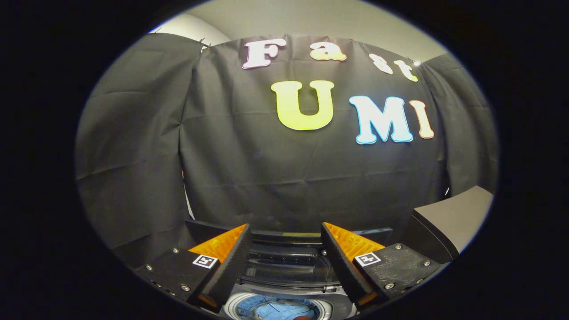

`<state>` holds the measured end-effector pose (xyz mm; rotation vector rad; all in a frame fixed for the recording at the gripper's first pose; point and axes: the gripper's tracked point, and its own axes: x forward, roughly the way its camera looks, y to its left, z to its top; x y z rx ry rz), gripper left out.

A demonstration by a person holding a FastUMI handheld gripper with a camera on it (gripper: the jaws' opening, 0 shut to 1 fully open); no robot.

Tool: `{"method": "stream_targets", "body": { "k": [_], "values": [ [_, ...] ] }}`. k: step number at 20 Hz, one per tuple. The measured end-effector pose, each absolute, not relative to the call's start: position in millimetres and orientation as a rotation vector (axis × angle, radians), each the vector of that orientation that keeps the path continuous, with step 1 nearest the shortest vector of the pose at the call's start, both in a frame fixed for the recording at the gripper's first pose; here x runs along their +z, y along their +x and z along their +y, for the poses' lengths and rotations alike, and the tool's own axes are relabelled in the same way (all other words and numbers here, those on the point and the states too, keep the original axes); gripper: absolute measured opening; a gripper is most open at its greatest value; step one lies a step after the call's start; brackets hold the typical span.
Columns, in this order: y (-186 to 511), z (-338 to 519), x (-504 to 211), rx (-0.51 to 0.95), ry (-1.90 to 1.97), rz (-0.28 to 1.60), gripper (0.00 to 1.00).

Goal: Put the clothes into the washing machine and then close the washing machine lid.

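tool [284, 249] level, fingers apart, empty | above washing machine [284, 289]

Washing machine [284, 284] below and between the parted jaws, clothes [278, 309] inside, booth wall behind.

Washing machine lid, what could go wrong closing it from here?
The gripper is open and holds nothing, above the drum, where blue clothes lie. The lid seems raised just beyond the fingers: a poor grip could let it slam. Cloth near the rim might get pinched.
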<state>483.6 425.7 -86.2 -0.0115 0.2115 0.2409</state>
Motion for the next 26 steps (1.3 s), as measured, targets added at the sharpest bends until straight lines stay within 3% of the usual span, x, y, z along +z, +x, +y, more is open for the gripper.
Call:
{"method": "stream_targets", "body": {
  "k": [13, 26],
  "values": [
    [559.9, 446.6, -125.8, 0.167, -0.019, 0.405, 0.97],
    [523.4, 441.8, -127.9, 0.162, -0.024, 0.397, 0.97]
  ]
}}
